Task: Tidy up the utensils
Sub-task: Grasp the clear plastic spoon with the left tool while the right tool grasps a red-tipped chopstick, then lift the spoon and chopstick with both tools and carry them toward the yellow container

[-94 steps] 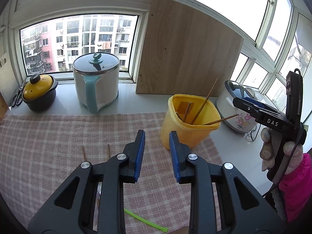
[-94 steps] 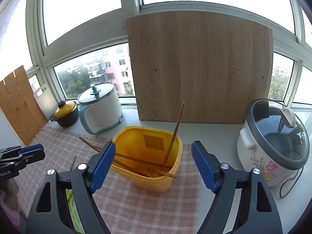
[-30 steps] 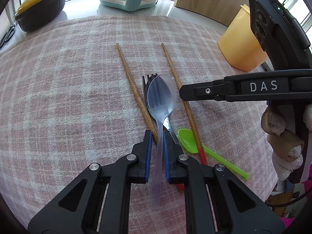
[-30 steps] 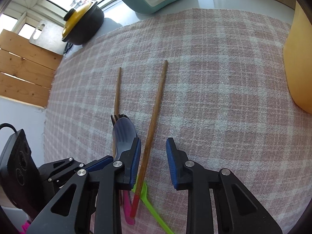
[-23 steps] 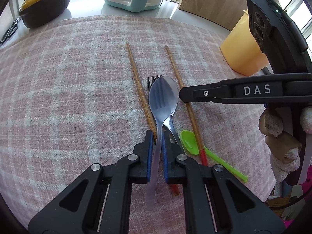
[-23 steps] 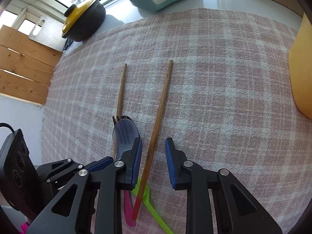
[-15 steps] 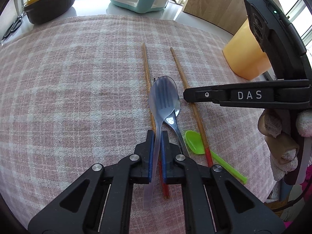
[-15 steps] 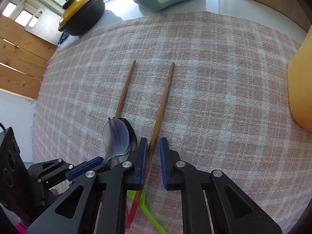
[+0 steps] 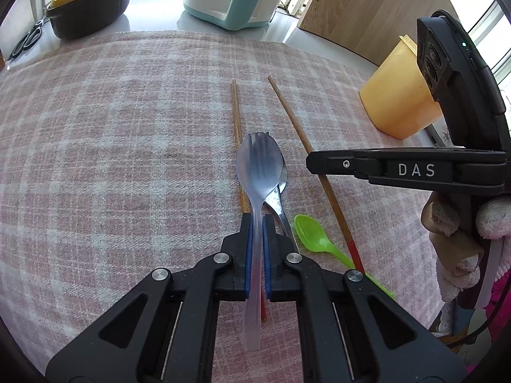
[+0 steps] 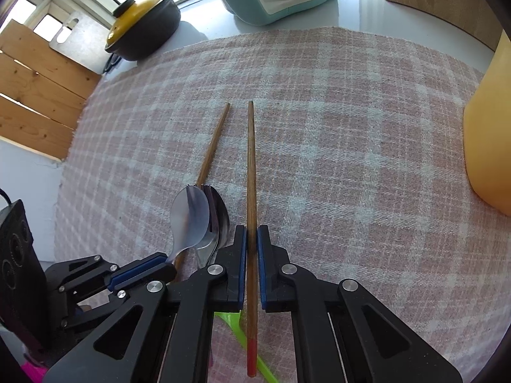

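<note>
Your left gripper is pinching the handle of a translucent plastic spoon between its blue pads, the jaws nearly together, with the bowl pointing far ahead and the handle end sticking out back toward you. Under the spoon, a metal spoon and a fork are lying on the pink checked cloth, along with the left chopstick just beside them. Your right gripper is clamping the right chopstick, jaws almost closed on the shaft; its red tip is trailing near you and the thin end is pointing far. A green spoon is lying on the cloth between the two grippers. Both grippers are sitting low over the cloth, side by side, aimed toward the far edge, with the yellow bin standing far right.
</note>
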`<state>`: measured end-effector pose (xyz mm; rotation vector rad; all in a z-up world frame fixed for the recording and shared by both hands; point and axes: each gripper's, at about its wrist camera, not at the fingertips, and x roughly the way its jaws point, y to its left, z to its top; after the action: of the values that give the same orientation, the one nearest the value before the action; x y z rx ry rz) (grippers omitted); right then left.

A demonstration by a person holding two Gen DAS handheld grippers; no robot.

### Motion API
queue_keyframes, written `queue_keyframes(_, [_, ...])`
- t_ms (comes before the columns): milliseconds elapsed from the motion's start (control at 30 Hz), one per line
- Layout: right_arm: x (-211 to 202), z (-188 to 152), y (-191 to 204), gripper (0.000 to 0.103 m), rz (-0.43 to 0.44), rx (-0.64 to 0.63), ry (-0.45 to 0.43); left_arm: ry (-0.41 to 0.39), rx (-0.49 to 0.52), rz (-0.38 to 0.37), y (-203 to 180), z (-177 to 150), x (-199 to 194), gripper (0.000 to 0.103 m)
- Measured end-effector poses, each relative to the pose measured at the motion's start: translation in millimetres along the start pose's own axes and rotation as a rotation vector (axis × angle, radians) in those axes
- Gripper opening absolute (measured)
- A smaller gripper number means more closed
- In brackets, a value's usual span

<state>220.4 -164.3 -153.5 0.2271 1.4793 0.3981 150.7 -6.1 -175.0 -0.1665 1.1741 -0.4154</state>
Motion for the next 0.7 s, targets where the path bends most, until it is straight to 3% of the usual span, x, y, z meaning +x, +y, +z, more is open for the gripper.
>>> queue_keyframes(333, [-30.8,-11.3,-2.5,0.005,0.007,-0.017,-0.060,-0.033,-0.016,-0.016,-3.3,0.0,-14.6,0.003])
queue_keyframes(700, [-47.9,-27.5,-9.0,0.005,0.013,-0.023,-0.083,0.021,0.040,0.061,-8.5,-6.7,4.6,0.003])
